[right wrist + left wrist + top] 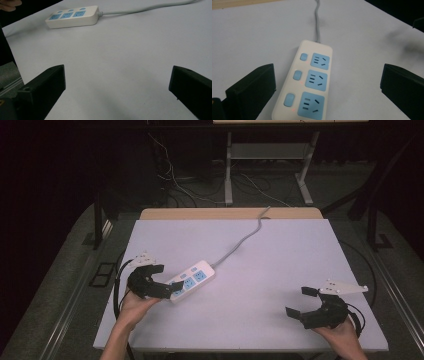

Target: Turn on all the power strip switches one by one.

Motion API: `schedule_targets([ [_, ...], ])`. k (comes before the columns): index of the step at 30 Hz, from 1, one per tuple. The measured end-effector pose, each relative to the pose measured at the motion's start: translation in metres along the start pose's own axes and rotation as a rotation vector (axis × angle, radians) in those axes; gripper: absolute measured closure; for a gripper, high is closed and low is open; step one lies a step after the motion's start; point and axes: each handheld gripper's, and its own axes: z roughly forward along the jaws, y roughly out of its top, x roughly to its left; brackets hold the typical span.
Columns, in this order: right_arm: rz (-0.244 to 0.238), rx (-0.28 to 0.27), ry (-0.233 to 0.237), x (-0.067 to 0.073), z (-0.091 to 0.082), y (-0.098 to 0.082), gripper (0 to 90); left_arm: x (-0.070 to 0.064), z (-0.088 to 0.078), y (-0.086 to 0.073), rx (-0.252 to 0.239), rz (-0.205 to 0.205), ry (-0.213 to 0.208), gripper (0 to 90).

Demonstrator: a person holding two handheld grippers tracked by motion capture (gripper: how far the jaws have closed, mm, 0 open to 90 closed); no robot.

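Observation:
A white power strip point(192, 280) with blue sockets and blue switches lies on the white table point(280, 265), left of the middle. Its grey cable point(240, 242) runs off over the far edge. My left gripper point(165, 281) is at the strip's near end, open. In the left gripper view the power strip point(309, 80) lies between the wide-set jaws of the left gripper point(328, 76), and neither jaw touches it. My right gripper point(300, 301) rests open near the front right of the table. The right gripper point(117, 77) has bare tabletop between its jaws, with the power strip point(72, 17) far off.
A wooden strip point(230, 213) borders the table's far edge. Beyond it, loose cables point(200, 190) and the white legs of another desk point(228, 170) stand on the dark floor. A black cable point(117, 285) loops off the table's left edge.

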Motion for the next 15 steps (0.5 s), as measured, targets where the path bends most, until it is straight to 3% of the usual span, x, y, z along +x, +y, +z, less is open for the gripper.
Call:
schedule_targets([
  [6, 0.005, -0.001, 0.003, 0.001, -0.001, -0.001, 0.7, -0.010, -0.002, -0.025, -0.058, -0.013, -0.029, 0.0],
  [15, 0.003, 0.001, 0.006, 0.002, 0.000, -0.001, 0.7, -0.018, 0.001, -0.037, -0.062, 0.006, -0.050, 0.0],
])
